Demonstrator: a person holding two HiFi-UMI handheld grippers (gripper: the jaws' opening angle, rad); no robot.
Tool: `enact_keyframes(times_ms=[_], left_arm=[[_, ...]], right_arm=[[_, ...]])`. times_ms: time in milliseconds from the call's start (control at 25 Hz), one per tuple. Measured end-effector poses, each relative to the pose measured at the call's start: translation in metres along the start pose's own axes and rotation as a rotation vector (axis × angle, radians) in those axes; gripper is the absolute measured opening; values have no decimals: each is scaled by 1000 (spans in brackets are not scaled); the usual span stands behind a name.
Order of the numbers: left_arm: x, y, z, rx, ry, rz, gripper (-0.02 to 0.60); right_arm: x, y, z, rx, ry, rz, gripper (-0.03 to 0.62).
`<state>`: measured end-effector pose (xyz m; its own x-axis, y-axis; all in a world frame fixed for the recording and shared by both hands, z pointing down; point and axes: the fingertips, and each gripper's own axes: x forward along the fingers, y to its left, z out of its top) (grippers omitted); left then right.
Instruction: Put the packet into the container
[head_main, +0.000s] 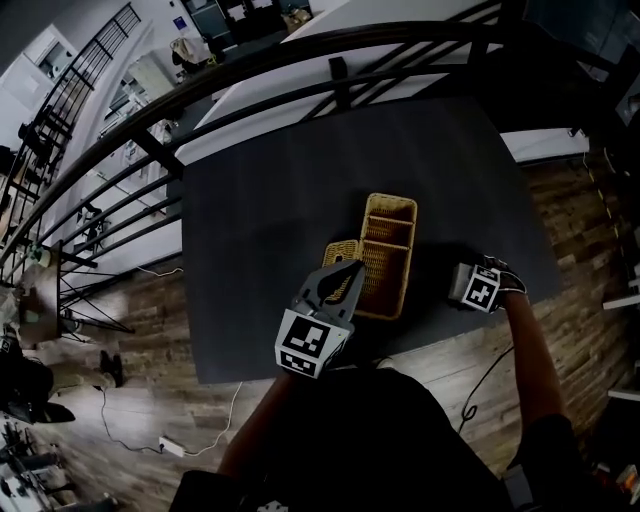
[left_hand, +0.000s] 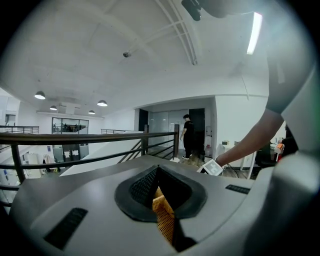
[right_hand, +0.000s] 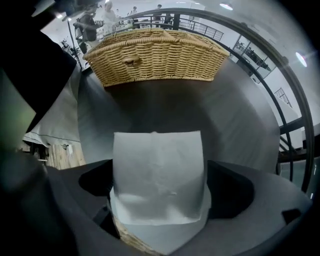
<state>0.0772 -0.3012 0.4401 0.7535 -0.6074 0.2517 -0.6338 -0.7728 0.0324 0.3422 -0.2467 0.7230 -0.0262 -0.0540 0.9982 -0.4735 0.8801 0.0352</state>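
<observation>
A white packet (right_hand: 157, 170) stands between the jaws of my right gripper (right_hand: 159, 186), which are spread wide and leave a gap on each side of it. A strip of wicker weave shows under the packet. The container is a long wicker basket (head_main: 385, 255) with compartments in the middle of the dark table (head_main: 260, 220); in the right gripper view the basket (right_hand: 155, 55) lies straight ahead. In the head view my right gripper (head_main: 462, 285) rests on the table to the right of it. My left gripper (head_main: 345, 272) is at the basket's left edge, jaws closed with wicker (left_hand: 162, 220) between them.
A black metal railing (head_main: 300, 70) runs along the table's far side, with a drop behind it. Wooden floor (head_main: 150, 320) surrounds the near edges. A person (left_hand: 190, 135) stands far off in the left gripper view.
</observation>
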Motion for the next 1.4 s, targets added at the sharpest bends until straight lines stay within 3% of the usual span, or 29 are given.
enact_keyframes(times_ms=[80, 160, 240, 920, 1400], left_arm=[[0, 2, 1, 0, -1, 9, 6], [1, 3, 0, -1, -2, 16, 8], [2, 4, 1, -4, -5, 21, 8], [8, -10, 2, -6, -17, -2, 8], [-2, -11, 0, -24, -45, 4, 6]], right_arm=[[1, -2, 0, -8, 17, 1, 569], [0, -6, 0, -28, 26, -13, 494], [-1, -8, 2, -39, 25, -19, 472], [-20, -6, 0, 6, -8, -16, 453], [-72, 2, 35, 20, -30, -46, 443]])
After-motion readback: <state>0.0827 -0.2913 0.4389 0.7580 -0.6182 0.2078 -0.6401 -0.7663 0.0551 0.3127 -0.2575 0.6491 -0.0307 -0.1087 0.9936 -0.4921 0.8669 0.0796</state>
